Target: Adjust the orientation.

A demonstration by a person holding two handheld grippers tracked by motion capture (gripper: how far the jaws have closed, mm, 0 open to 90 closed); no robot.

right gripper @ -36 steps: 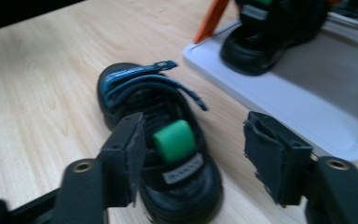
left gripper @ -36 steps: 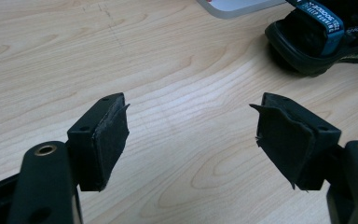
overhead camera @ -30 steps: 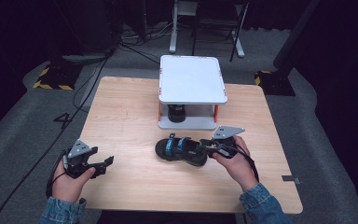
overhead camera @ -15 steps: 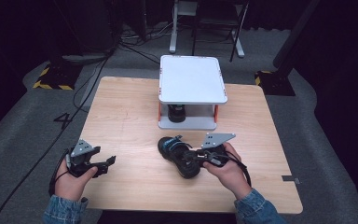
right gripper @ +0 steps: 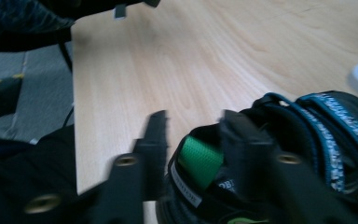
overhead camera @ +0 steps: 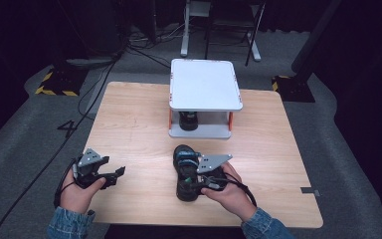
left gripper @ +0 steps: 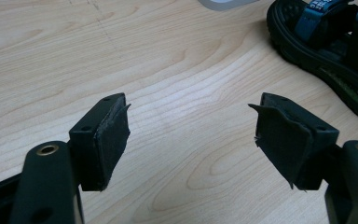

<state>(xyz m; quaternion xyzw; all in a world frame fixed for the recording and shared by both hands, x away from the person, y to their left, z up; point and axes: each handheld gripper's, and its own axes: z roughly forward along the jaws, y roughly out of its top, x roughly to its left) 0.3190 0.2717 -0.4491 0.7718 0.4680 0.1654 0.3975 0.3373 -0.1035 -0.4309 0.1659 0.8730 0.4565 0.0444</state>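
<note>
Lying on the wooden surface (overhead camera: 129, 129) near its front edge, the black sandal (overhead camera: 186, 172) points its toe toward the far side and its heel toward the person. It has a thick, ridged black sole, blue patterned straps across the top, and a bright green tab at the heel strap that the right gripper view shows clearly. The right gripper (overhead camera: 205, 180) sits at the sandal's heel end; its jaws have just been opening, and in its own blurred view they stand parted on either side of the heel strap with the green tab between them, and the pads do not look pressed onto it.

Just beyond the sandal's toe stands a white two-tier stand (overhead camera: 205, 84) with orange posts at its corners. On its lower shelf, under the top plate, sits a dark object (overhead camera: 188, 120) too shadowed to name. The stand is close to the toe but apart from it.

The left gripper (overhead camera: 110, 175) rests at the front left of the surface, well apart from the sandal, with bare wood between them. Its jaws are spread wide with nothing between them, and its own view shows the sandal's sole at the upper right edge.

Nothing lies against the sandal's sides; cables trail over the grey floor (overhead camera: 30, 149) beyond the surface.
</note>
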